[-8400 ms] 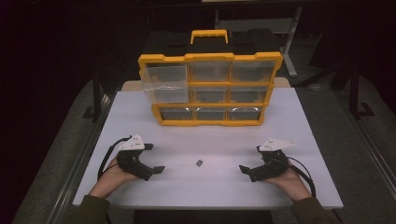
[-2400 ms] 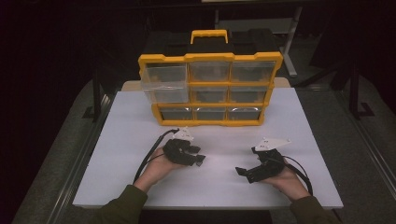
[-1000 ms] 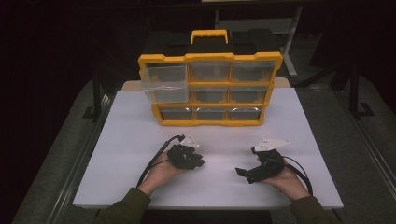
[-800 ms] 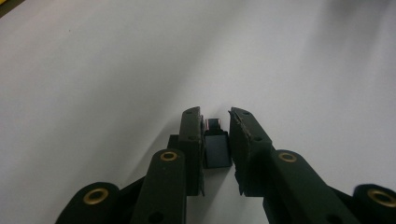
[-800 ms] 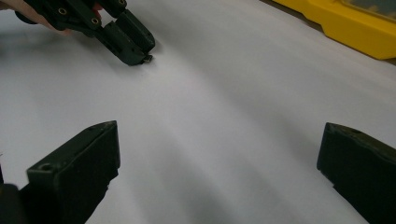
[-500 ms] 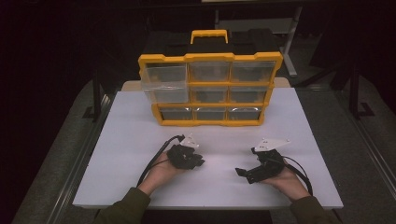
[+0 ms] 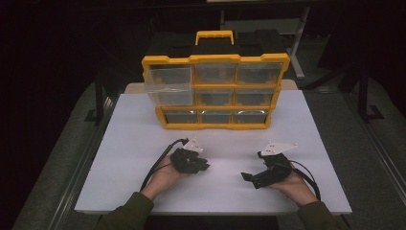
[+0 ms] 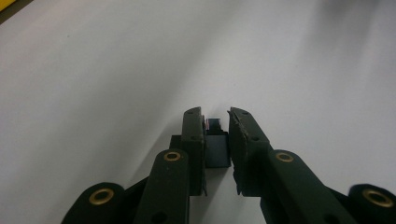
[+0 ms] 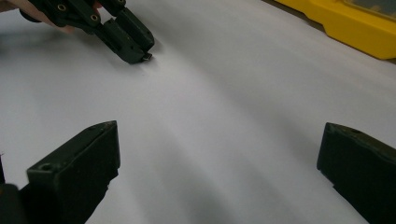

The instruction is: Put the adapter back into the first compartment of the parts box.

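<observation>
A small dark block (image 8: 217,145) sits between the jaws of my left gripper (image 8: 215,122), and both pads press on its sides just above the white tabletop (image 7: 129,143). In the high view, my left gripper (image 7: 203,167) lies low at the table's front centre and points right. My right gripper (image 7: 248,178) rests to its right, points left, and is open. In the right gripper view, my right gripper (image 9: 219,154) has its jaws far apart with bare table between them. The left gripper (image 9: 133,45) shows at the upper left there, the block (image 9: 147,56) at its tip.
A yellow organizer (image 7: 215,91) with clear drawers stands upright at the back of the table; its top-left drawer (image 7: 168,81) is pulled out. Its yellow base (image 9: 345,28) shows in the right gripper view. Dark floor surrounds the table.
Since the oldest frame, my left gripper has moved right to the small block that lay at the front centre and has closed on it. Over the last second, nothing visibly moved.
</observation>
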A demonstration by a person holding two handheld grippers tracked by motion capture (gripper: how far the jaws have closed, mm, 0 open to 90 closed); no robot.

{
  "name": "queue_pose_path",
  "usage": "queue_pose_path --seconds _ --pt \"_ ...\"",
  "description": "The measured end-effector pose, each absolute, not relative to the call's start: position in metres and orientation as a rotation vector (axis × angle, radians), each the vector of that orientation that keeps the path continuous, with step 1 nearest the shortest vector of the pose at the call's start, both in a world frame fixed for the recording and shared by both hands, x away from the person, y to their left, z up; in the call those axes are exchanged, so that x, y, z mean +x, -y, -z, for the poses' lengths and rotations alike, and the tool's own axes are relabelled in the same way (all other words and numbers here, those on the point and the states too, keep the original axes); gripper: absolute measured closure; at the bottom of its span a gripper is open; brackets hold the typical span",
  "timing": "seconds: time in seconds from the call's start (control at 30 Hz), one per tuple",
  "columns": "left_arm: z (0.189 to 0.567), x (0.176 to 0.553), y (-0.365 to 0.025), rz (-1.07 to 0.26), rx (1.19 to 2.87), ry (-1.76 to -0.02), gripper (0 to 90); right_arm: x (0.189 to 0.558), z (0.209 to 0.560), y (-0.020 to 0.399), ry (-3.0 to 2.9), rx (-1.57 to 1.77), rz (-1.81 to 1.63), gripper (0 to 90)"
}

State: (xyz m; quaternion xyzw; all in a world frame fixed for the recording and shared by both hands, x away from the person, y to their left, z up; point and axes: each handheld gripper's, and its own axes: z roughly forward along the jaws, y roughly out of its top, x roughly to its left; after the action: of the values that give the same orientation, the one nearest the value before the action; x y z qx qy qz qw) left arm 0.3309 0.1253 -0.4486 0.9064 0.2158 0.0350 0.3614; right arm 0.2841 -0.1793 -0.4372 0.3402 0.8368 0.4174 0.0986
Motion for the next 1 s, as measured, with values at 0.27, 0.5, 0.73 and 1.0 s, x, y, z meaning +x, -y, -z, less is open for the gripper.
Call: queue_pose_path --seconds 0.27,0.5,0.73,1.0 --pt "0.442 0.333 -0.138 -0.067 2.312 -0.581 76.6 0.284 0.438 0.179 -2.477 1.006 -1.234 0.0" --pt "0.434 0.334 -0.151 -0.059 2.302 -0.586 76.5 0.284 0.437 0.179 -2.478 1.006 -1.237 0.0" --pt "0.429 0.333 -0.162 -0.058 2.301 -0.595 76.6 0.284 0.438 0.178 -2.48 1.004 -1.236 0.0" --pt "0.425 0.333 -0.172 -0.048 2.296 -0.607 76.5 0.284 0.438 0.178 -2.482 1.006 -1.236 0.0"
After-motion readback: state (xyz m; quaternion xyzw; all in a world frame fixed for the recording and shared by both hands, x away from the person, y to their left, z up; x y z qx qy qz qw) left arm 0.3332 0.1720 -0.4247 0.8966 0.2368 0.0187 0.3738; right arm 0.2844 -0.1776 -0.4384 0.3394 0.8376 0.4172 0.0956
